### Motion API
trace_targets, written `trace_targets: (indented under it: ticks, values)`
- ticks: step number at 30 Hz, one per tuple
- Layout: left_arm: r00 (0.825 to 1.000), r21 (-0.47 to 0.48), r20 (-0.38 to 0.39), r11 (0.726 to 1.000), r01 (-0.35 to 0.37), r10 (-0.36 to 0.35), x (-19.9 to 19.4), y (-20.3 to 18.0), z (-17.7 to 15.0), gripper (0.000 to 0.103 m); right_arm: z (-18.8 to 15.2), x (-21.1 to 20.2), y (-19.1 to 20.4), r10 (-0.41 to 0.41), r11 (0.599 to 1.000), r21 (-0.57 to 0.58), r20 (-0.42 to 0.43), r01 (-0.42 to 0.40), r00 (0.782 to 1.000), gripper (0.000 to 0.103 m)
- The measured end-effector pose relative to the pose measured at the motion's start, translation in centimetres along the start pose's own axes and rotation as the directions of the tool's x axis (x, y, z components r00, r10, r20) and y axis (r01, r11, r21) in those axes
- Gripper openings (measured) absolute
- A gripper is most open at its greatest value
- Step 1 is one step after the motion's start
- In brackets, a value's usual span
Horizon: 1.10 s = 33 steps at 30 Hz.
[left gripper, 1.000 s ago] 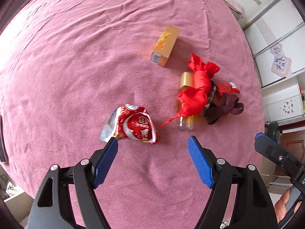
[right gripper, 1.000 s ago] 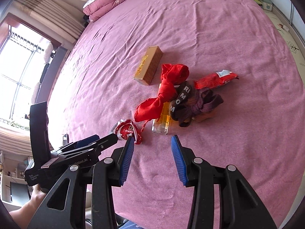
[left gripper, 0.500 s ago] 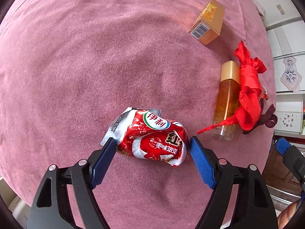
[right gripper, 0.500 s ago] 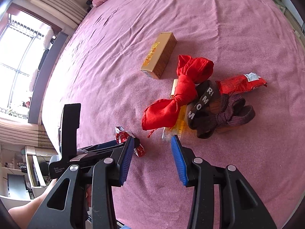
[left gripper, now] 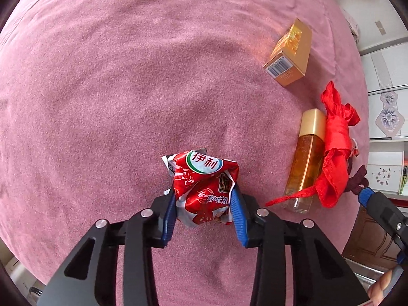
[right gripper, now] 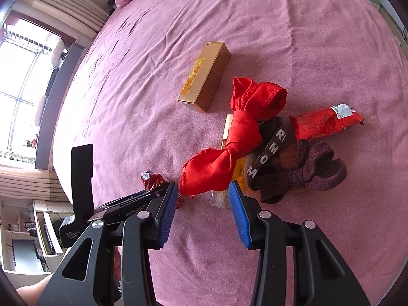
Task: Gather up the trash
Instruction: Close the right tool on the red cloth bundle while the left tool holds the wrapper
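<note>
Pink bedspread fills both views, wrinkled toward the far edge, everything else lying on it.

Left gripper, black frame with blue pads, points steeply down. Its jaws have just been closing, and the pads now press on both sides of a crumpled red-and-white snack wrapper, which bulges up between them. Wrapper sits on the bedspread, well left of the other clutter; in the right wrist view only its red tip shows past the left gripper's body.

Right gripper hangs over the bedspread, jaws partly apart, nothing between the pads. Just beyond its fingertips lies the pile.

Pile, largest first: dark brown knitted band with a strap lettered in white, lying on something tan. Knotted red cloth draped across an amber bottle with gold cap, the bottle lying flat. Gold box lies apart from the pile, beyond it, barcode end toward the left camera. Second red wrapper touches the far side of the knitted band.

A bit of the person's hand shows at the lower right edge of the left view.
</note>
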<state>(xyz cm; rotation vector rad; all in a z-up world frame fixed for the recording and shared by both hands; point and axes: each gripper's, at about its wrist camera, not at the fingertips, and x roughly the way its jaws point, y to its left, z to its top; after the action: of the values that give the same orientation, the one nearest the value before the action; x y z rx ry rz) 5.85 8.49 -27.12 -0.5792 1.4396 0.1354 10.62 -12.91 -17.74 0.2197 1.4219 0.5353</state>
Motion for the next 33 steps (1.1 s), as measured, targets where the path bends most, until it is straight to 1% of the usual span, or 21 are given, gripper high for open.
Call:
trace_targets:
  ticks: [2, 7, 10, 13, 16, 17, 18, 19, 22, 29, 33]
  values:
    - [1.0, 0.01, 0.023, 1.0, 0.013, -0.013, -0.9, 0.0, 0.4, 0.036, 0.4, 0.2, -0.2, -0.003, 1.0, 0.014, 0.004, 0.003, 1.0, 0.043]
    - [0.996, 0.041, 0.074, 0.998, 0.039, -0.042, -3.2, -0.4, 1.2, 0.036, 1.7, 0.8, -0.9, -0.05, 0.997, 0.059, 0.02, 0.048, 0.999, 0.043]
    - [0.994, 0.045, 0.085, 0.996, 0.071, -0.074, -4.3, -0.3, 1.0, 0.036, 2.6, 1.4, -1.3, -0.068, 0.994, 0.083, 0.025, 0.065, 0.997, 0.043]
    - [0.992, 0.058, 0.088, 0.995, 0.085, -0.089, -4.6, -1.4, 1.4, 0.036, 3.5, 2.8, -1.8, -0.098, 0.99, 0.101, 0.0, 0.097, 0.995, 0.043]
    - [0.991, 0.063, 0.084, 0.993, 0.098, -0.103, -4.5, -1.9, 2.1, 0.036, 4.0, 4.2, -2.4, -0.105, 0.987, 0.123, -0.027, 0.107, 0.994, 0.043]
    - [0.991, 0.065, 0.081, 0.993, 0.1, -0.105, -4.3, -2.1, 2.3, 0.036, 4.1, 4.5, -2.6, -0.11, 0.985, 0.127, -0.033, 0.113, 0.993, 0.041]
    - [0.991, 0.069, 0.08, 0.993, 0.101, -0.106, -4.2, -2.4, 2.5, 0.036, 4.1, 4.8, -2.7, -0.113, 0.985, 0.129, -0.04, 0.117, 0.993, 0.031]
    - [0.991, 0.072, 0.077, 0.992, 0.102, -0.107, -4.0, -2.6, 2.6, 0.036, 4.1, 4.9, -2.8, -0.11, 0.985, 0.129, -0.045, 0.115, 0.993, 0.026]
    - [0.991, 0.088, 0.071, 0.99, 0.107, -0.114, -4.1, -3.0, 2.6, 0.036, 4.0, 4.4, -2.6, -0.105, 0.989, 0.106, -0.026, 0.107, 0.994, 0.024]
    - [0.991, 0.134, 0.057, 0.985, 0.109, -0.117, -4.6, -4.4, 2.4, 0.036, 2.8, 2.0, -1.8, -0.045, 0.997, 0.069, 0.012, 0.045, 0.999, 0.022]
    - [0.992, 0.184, 0.049, 0.977, 0.109, -0.12, -5.5, -6.2, 1.5, 0.036, 1.5, -0.4, -1.7, -0.008, 0.998, 0.057, 0.038, 0.006, 0.999, 0.022]
